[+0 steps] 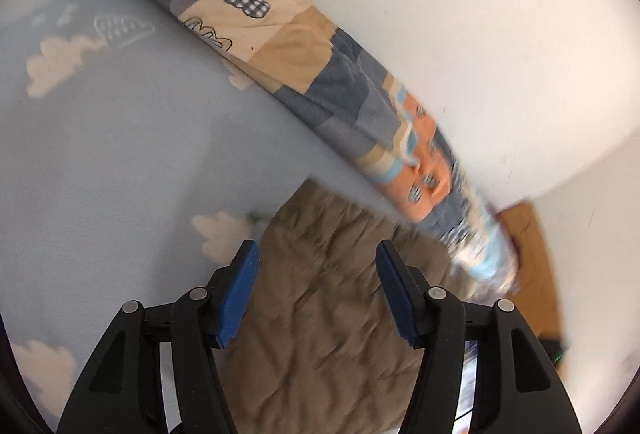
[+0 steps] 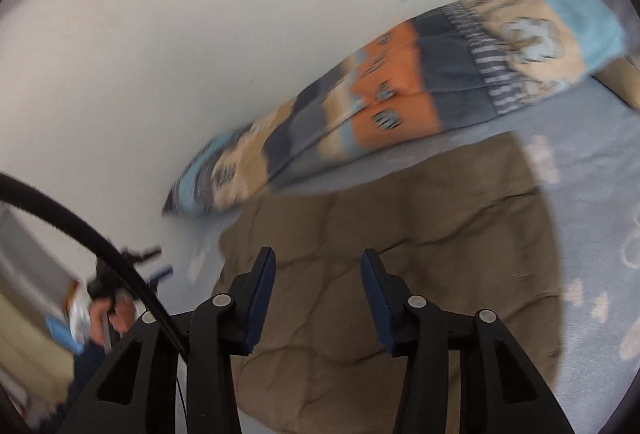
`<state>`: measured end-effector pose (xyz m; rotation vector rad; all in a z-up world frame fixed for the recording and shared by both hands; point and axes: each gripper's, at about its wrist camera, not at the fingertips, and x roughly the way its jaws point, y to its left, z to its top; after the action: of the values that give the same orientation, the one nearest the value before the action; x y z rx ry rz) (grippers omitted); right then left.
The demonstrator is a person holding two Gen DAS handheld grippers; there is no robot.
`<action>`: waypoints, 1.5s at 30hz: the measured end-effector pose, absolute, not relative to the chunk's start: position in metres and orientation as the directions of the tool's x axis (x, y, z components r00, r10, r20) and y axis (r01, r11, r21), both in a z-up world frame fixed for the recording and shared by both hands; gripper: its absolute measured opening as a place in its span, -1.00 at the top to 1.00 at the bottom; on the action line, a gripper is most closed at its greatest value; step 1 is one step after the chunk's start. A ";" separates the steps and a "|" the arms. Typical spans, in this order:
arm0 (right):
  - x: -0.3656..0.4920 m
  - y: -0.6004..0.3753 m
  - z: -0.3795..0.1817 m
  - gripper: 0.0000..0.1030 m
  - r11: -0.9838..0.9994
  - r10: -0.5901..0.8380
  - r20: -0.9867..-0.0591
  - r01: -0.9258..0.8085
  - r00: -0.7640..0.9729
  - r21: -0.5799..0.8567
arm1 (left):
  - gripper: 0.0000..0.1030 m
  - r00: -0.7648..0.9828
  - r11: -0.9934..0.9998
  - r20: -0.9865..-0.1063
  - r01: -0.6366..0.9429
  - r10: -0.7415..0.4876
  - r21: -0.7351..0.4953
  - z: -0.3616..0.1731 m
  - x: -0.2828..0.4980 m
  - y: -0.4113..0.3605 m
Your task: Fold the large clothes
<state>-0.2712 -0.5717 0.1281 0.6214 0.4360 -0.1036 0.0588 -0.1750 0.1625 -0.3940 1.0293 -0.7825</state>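
With my left gripper (image 1: 316, 290) and right gripper (image 2: 318, 300) apart and empty, I'd pinch the soft, limp brown quilted garment (image 2: 400, 274) at its corners.

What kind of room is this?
Most likely a bedroom: a blue sheet printed with clouds, a long patchwork pillow against a white wall, and a brown quilted garment lying on the sheet.

Brown garment (image 1: 320, 314); pale-blue sheet (image 1: 100, 153) (cream clouds); patchwork bolster (image 1: 288, 45) orange, grey, tan.
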 end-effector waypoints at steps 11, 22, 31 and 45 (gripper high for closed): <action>-0.118 -0.457 0.093 0.70 0.962 -0.091 -0.679 0.240 0.729 0.128 | -0.17 0.165 0.692 -0.768 0.577 -0.619 -0.434 0.087 0.004 -0.227; -0.097 -0.529 0.037 1.00 0.859 -0.091 -0.822 0.462 0.563 0.222 | -0.34 0.121 0.668 -0.718 0.499 -0.685 -0.553 0.066 0.032 -0.187; -0.123 -0.413 0.109 1.00 0.951 -0.040 -0.704 0.244 0.709 0.192 | -0.34 0.245 0.634 -0.587 0.375 -0.771 -0.676 0.115 0.023 -0.107; -0.256 -0.436 0.117 1.00 0.873 -0.244 -0.621 0.448 0.745 0.195 | 0.95 0.006 0.659 -0.717 0.399 -0.697 -0.637 0.026 0.026 -0.235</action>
<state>-0.2563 -0.4362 0.1175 0.3460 0.6242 -0.3868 0.0264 -0.2348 0.0263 -0.2837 1.3062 -0.8752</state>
